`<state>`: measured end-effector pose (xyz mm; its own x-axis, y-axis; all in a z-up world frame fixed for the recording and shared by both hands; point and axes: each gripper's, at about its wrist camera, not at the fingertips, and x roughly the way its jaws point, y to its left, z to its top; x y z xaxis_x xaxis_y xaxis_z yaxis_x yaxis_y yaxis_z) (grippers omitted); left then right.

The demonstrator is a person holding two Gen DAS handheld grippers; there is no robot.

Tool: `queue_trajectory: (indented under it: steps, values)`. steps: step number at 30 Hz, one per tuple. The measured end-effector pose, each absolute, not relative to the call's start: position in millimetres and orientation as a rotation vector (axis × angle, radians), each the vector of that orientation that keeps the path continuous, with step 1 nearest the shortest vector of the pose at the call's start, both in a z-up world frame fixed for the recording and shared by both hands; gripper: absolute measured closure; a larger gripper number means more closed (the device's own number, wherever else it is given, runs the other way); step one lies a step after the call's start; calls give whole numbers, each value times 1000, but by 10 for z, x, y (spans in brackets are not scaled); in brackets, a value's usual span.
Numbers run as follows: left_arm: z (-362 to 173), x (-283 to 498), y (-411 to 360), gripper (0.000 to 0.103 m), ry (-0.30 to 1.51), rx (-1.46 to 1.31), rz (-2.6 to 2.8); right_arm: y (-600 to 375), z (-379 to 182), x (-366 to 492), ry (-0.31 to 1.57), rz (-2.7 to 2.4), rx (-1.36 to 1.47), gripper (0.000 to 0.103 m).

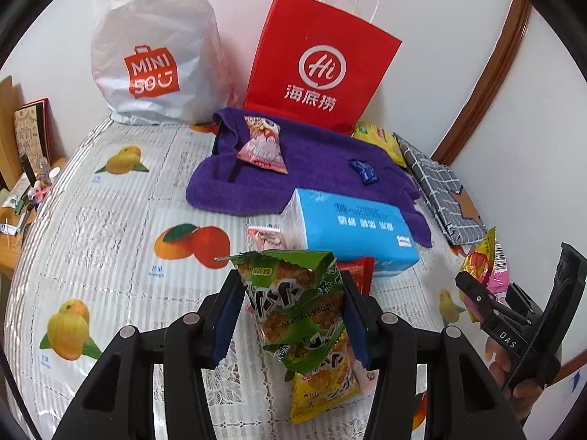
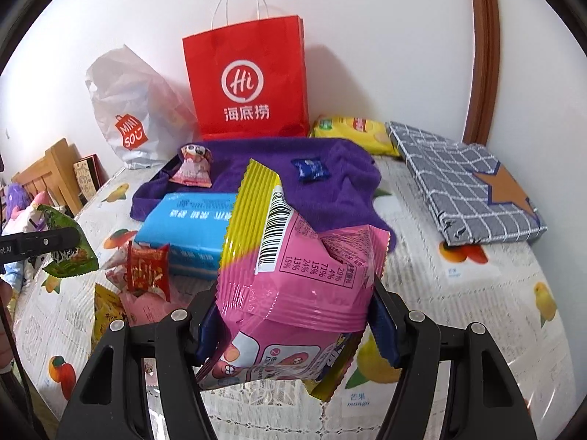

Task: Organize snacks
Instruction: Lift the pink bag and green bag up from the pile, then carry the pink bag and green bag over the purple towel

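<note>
My left gripper is shut on a green snack packet and holds it above the table; a yellow packet lies under it. My right gripper is shut on a pink and yellow snack packet held above the table. The green packet also shows at the left of the right wrist view. A red packet lies by a blue tissue pack. On the purple towel lie a pink triangular snack and a blue candy.
A red paper bag and a white plastic bag stand at the back against the wall. A yellow snack bag and a grey checked box lie at the right. The fruit-print tablecloth covers the table.
</note>
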<state>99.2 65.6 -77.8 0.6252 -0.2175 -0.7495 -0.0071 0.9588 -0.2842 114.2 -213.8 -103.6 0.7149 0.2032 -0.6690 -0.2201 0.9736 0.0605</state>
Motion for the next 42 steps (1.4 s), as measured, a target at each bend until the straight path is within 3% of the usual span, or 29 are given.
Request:
queue_trajectory:
  steps: [22,42]
  values:
    - [-368,1370,438,54,842,-226,-155,-1741,-545,1573,683,315,-53,36]
    - [-145,2271,501,54,838,-223,-152,-1511,-252,2562,683,385,-49,36]
